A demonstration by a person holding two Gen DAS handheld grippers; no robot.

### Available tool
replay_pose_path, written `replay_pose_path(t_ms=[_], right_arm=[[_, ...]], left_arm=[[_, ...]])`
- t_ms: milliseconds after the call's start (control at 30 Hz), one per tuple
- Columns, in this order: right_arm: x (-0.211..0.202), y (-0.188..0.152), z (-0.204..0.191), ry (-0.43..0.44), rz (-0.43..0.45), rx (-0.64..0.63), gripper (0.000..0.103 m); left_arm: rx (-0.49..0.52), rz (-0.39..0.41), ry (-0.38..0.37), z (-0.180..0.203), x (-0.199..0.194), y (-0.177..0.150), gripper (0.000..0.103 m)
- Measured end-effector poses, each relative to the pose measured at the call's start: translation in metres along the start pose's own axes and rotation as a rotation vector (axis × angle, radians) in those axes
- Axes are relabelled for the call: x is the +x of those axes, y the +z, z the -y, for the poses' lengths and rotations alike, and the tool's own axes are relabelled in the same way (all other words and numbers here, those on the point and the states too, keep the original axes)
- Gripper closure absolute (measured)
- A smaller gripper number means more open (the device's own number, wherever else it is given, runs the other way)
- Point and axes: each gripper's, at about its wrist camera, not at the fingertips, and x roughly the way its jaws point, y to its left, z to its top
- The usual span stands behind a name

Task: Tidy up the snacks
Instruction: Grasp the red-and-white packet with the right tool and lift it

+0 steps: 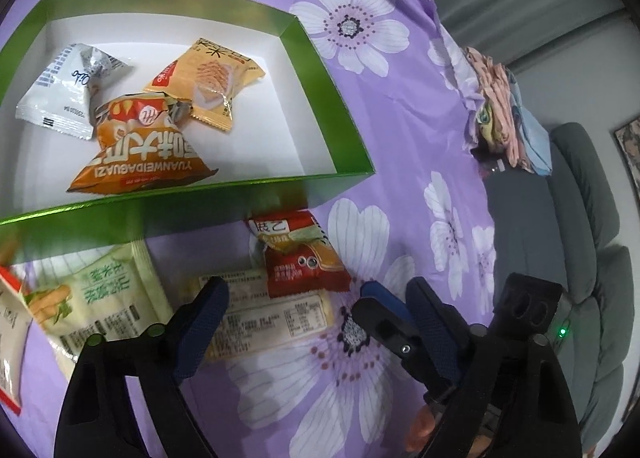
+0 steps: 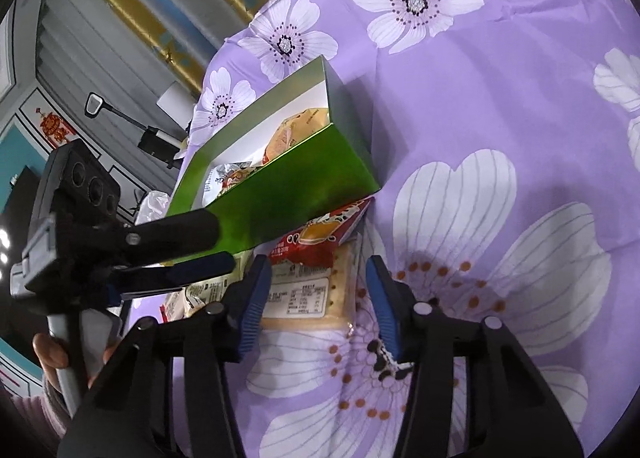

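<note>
Blue ribbed pads of the right gripper set apart to either side of the clear-wrapped cracker packet, low in the right wrist view. Left-hand pad at the wrapper's edge, contact not certain; right-hand pad just clear of it. Nothing clamped, nothing lifted. Packet flat on the purple flowered tablecloth.

Left gripper wide open and empty at the bottom of the left wrist view, one of its fingers over the same cracker packet's left end, so two tools crowding one item.

Main risks, as judged from here:
- Red snack packet lying across the cracker packet's far end, beside the green box; likely to be dragged along or flipped off on a lift.
- Slippery film and a thin, brittle stack: too hard a squeeze and cracked crackers, too light and a slide out of the pads.
- Box wall close ahead; a low carry likely to clip its rim and shove it.
- Collision between the two grippers, given how near they stand.

Further out, left of centre in the left wrist view, a pale green corn snack packet waiting on the cloth below the box. Already inside the box, upper left: white packet, orange melon-seed packet, yellow rice-cracker packet. Sorting roughly half done.
</note>
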Motion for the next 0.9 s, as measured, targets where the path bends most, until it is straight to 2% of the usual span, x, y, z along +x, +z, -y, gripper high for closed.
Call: replay_pose_path(t_ms=[233, 267, 300, 433, 500, 567, 700, 833, 900], right_arm=[[0.010, 0.006, 0.004, 0.035, -0.011, 0.020, 0.057], [0.011, 0.006, 0.005, 0.042, -0.014, 0.022, 0.057], [0.013, 0.006, 0.005, 0.041, -0.018, 0.022, 0.059], [0.021, 0.007, 0.006, 0.054, -0.035, 0.018, 0.065], [0.022, 0.007, 0.006, 0.057, -0.034, 0.013, 0.071], [0.021, 0.007, 0.007, 0.057, -0.030, 0.011, 0.072], [0.022, 0.006, 0.009, 0.043, -0.041, -0.013, 0.078], [0.023, 0.004, 0.013, 0.043, -0.041, -0.026, 0.084], [0.022, 0.003, 0.013, 0.044, -0.033, -0.030, 0.086]], left_arm=[[-0.021, -0.016, 0.007, -0.002, 0.019, 0.004, 0.018], [-0.022, -0.022, 0.007, -0.001, 0.022, 0.004, 0.024], [-0.023, -0.025, 0.010, -0.002, 0.023, 0.003, 0.028], [-0.037, -0.032, 0.009, -0.003, 0.030, 0.006, 0.029], [-0.038, -0.039, 0.003, -0.002, 0.032, 0.008, 0.040], [-0.035, -0.044, 0.009, -0.002, 0.035, 0.008, 0.041], [-0.057, -0.040, 0.025, -0.007, 0.036, 0.009, 0.054], [-0.047, -0.048, 0.028, -0.008, 0.037, 0.008, 0.058], [-0.046, -0.049, 0.036, -0.008, 0.037, 0.008, 0.066]])
